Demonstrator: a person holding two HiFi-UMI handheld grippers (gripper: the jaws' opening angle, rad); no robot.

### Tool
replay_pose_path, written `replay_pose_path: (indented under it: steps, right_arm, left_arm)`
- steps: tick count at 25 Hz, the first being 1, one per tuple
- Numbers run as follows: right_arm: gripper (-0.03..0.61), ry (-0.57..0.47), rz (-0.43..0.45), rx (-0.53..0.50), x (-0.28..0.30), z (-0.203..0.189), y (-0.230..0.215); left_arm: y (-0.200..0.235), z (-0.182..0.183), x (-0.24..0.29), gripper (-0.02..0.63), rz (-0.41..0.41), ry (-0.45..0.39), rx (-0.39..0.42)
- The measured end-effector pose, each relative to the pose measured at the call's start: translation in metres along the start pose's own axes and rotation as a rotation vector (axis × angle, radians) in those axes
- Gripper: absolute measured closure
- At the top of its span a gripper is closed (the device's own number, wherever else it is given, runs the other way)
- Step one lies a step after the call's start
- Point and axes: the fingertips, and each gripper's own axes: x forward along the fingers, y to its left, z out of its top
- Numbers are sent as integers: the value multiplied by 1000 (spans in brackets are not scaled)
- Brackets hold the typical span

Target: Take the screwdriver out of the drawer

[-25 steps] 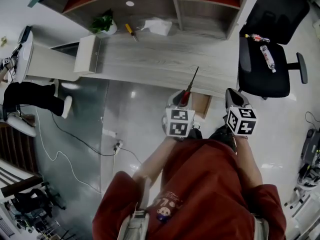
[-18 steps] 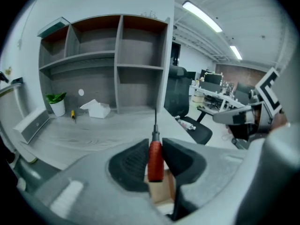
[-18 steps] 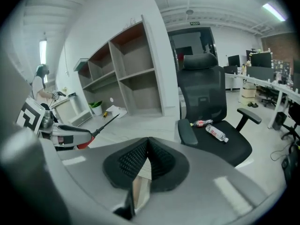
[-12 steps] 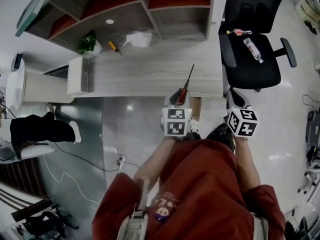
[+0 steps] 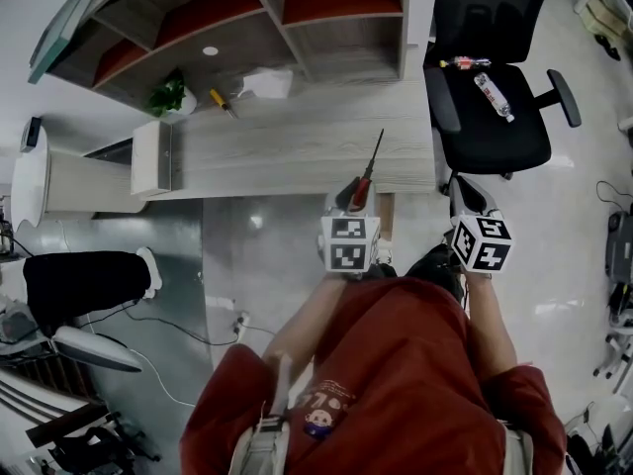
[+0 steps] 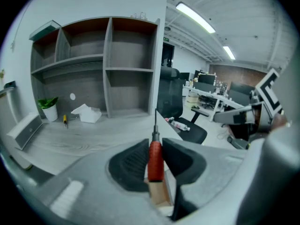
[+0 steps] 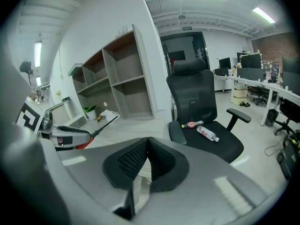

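Now L tool (image 5: 348, 194) clamped on red screwdriver (image 6: 155, 158) handle, shaft over counter (image 5: 297, 137) edge; R tool (image 7: 148, 143) jaws together, empty, past counter's right end.

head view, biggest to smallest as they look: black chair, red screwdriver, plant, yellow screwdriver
1. black chair
2. red screwdriver: longer than the plant, but thinner and nearer the camera, so this place is unsure
3. plant
4. yellow screwdriver

No legible text or signs.
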Motion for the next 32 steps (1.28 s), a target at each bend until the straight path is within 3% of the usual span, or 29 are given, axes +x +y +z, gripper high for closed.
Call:
replay_pose_path:
  steps: [14, 32]
  right_arm:
    - [577, -5, 9, -18, 2, 4, 5]
    - [577, 12, 26, -23, 6, -2, 14]
  left_arm:
    - [3, 12, 0, 529, 4, -35, 0]
    - [4, 1, -3, 529, 6, -16, -7]
